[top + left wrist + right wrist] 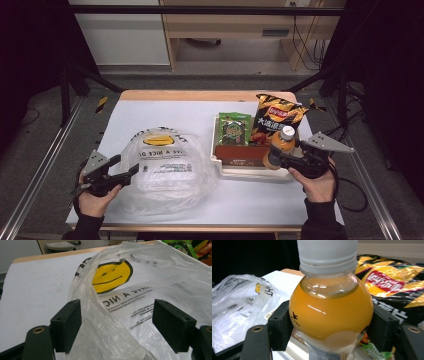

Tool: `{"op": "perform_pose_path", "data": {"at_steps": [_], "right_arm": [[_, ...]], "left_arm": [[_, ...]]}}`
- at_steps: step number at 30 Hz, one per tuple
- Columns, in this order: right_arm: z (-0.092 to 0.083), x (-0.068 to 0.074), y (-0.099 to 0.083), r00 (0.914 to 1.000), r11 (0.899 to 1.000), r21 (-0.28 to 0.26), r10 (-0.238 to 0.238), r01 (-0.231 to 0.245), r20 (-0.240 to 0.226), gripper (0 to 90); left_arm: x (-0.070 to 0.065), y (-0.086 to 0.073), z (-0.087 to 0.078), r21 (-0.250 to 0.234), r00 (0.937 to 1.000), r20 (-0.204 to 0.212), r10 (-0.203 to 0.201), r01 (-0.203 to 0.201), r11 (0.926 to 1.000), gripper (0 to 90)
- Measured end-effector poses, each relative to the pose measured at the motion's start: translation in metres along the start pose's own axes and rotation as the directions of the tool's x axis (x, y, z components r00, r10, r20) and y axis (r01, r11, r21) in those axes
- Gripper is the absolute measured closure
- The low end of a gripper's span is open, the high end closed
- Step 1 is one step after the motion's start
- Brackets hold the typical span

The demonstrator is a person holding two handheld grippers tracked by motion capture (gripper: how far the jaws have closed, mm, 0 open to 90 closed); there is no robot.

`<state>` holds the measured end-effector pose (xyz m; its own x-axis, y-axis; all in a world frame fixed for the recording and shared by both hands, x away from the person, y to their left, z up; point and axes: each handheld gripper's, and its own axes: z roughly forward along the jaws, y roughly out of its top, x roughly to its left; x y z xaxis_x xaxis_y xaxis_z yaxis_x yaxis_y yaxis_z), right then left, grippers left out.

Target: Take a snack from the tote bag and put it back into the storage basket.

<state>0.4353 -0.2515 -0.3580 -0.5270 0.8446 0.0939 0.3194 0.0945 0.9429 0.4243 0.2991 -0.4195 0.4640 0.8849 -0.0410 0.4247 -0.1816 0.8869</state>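
White sheeting covered the table (165, 112), which filled the middle of the high view under a dark frame. At right of centre, the right gripper (280, 155) was clamped on the round orange juice bottle with a white cap (280, 145), held upright over the white tray (218, 159) beside a black-and-yellow crisp bag (277, 117) and a green snack packet (234, 129). At lower left, the left gripper (131, 172) had its jaws apart around a fold of the clear plastic smiley-face bag (167, 167), pads not pressing it.
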Motion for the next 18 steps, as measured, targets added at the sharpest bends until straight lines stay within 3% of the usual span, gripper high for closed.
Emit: {"op": "perform_pose_path", "data": {"at_steps": [18], "right_arm": [[0.001, -0.035, -0.006, 0.9979, 0.999, 0.016, 0.044, -0.045, 0.048, 30.2]], "left_arm": [[-0.001, 0.0, 0.0, -0.001, 1.0, 0.001, 0.003, -0.003, 1.0, 23.0]]}}
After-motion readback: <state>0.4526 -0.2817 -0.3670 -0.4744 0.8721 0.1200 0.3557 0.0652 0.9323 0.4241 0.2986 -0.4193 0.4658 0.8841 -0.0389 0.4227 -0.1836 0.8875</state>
